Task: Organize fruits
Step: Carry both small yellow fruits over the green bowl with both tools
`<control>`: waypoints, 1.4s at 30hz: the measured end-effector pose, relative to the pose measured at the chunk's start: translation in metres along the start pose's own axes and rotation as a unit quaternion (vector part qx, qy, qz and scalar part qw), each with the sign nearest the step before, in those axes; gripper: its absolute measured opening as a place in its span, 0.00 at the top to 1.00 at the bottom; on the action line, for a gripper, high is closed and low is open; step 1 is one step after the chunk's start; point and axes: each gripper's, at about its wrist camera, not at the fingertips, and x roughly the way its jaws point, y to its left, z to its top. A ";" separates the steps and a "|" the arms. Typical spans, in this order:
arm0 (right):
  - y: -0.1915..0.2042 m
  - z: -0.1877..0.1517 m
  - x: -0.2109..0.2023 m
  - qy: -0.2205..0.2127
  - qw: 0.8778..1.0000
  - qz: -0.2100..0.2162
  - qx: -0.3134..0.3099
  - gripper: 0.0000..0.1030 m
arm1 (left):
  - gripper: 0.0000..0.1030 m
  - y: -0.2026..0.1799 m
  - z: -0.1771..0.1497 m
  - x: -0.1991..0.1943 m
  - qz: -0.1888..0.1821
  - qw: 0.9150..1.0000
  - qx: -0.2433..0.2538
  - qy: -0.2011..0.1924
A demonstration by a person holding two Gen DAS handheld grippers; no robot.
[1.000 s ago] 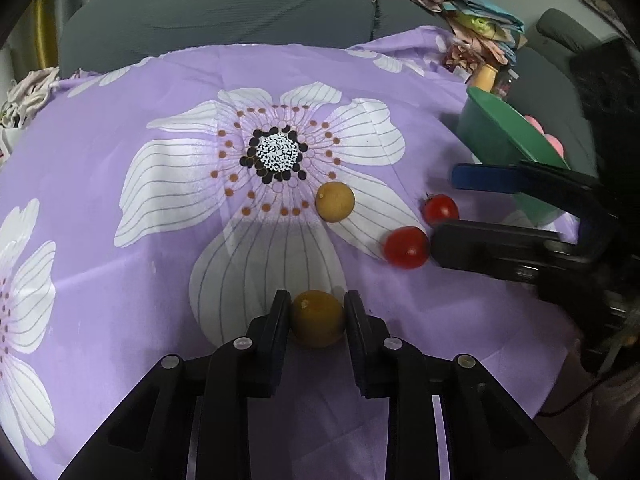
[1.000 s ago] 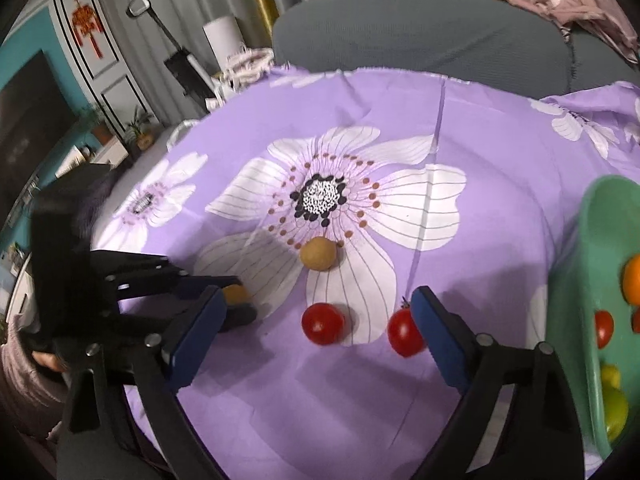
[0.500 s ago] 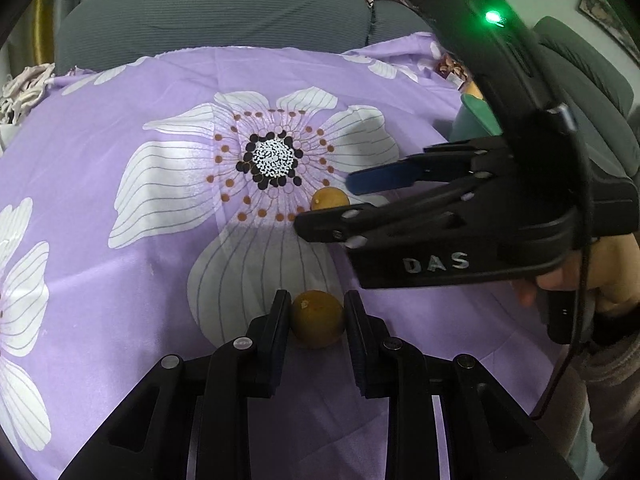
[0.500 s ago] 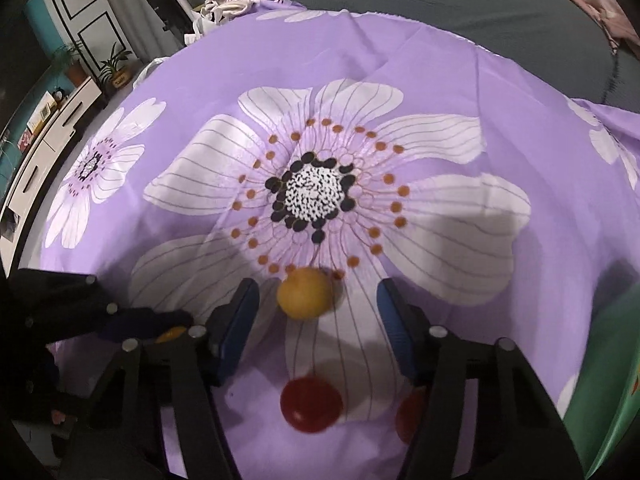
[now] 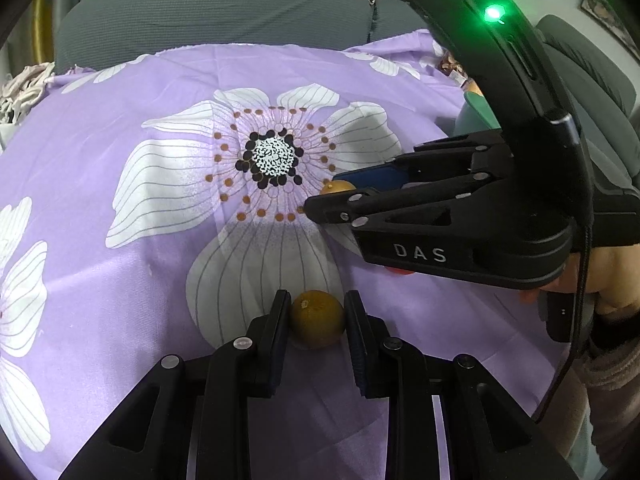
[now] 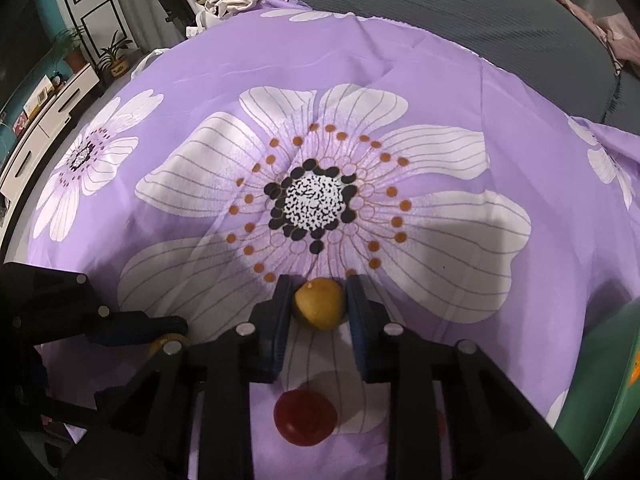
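On the purple flowered cloth (image 5: 120,264), my left gripper (image 5: 317,312) is shut on a small orange-brown fruit (image 5: 317,323) at the near edge of the left wrist view. In the right wrist view my right gripper (image 6: 319,298) is shut on a small yellow fruit (image 6: 320,304) just below the printed flower's centre. That yellow fruit (image 5: 338,187) peeps out above the right gripper (image 5: 332,196) in the left wrist view. A red tomato (image 6: 305,416) lies on the cloth under the right gripper's frame. The left gripper (image 6: 176,330) and its fruit (image 6: 160,345) show at lower left.
A green bowl (image 6: 600,408) with fruit stands at the right edge of the cloth; its rim (image 5: 476,114) shows behind the right gripper. A grey sofa (image 5: 216,12) lies beyond the cloth, clothes piled on it. A hand and sleeve (image 5: 608,320) hold the right gripper.
My right gripper has swung left and down from beside the tomatoes to the yellow fruit, and its jaws have gone from wide apart to shut on it. The left gripper has kept still.
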 end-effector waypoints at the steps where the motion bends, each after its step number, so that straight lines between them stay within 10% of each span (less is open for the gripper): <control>1: -0.001 -0.001 -0.001 -0.001 1.000 0.001 0.003 0.74 | 0.73 0.000 0.000 0.000 0.001 1.000 0.000 0.000; 42: -0.063 -0.115 -0.131 -0.226 0.958 0.038 0.173 0.74 | 0.73 -0.070 0.030 -0.021 0.009 0.997 0.062 -0.039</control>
